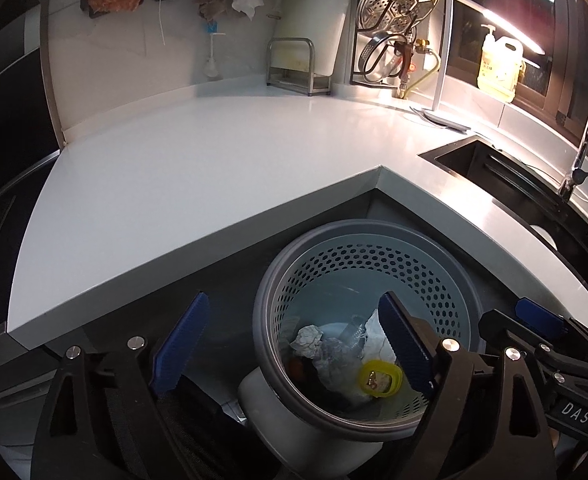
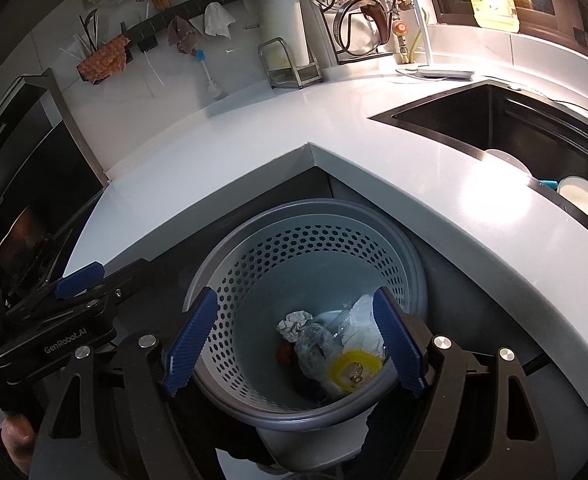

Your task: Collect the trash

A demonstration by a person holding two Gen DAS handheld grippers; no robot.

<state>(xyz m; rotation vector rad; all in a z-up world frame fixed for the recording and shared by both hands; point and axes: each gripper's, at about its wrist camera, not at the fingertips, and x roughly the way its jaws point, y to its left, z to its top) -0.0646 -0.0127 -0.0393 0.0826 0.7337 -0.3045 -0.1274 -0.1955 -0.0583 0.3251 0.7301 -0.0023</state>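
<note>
Looking down from both cameras, the trash now sits at the bottom of the grey bin with holes [image 1: 357,280], which stands on the floor tucked into the corner under the white counter [image 1: 214,160]. Inside it lie a crumpled paper ball [image 2: 294,322], a clear plastic bag [image 2: 313,346], a white wrapper [image 2: 363,326] and a yellow ring [image 2: 355,366]. The left gripper [image 1: 290,344] is wide, with nothing between its blue pads, and it hangs over the near left edge of the bin. The right gripper [image 2: 294,344] is wide too, also holding nothing, and it hangs right above the bin's mouth. The counter looks bare of trash, so the job seems almost done. To do this step well, keep both grippers wide and lift them straight up and away, so the pads do not bump the rim and tip the bin. Then look around the counter and the black sink [image 2: 493,128] for any bits left behind
</note>
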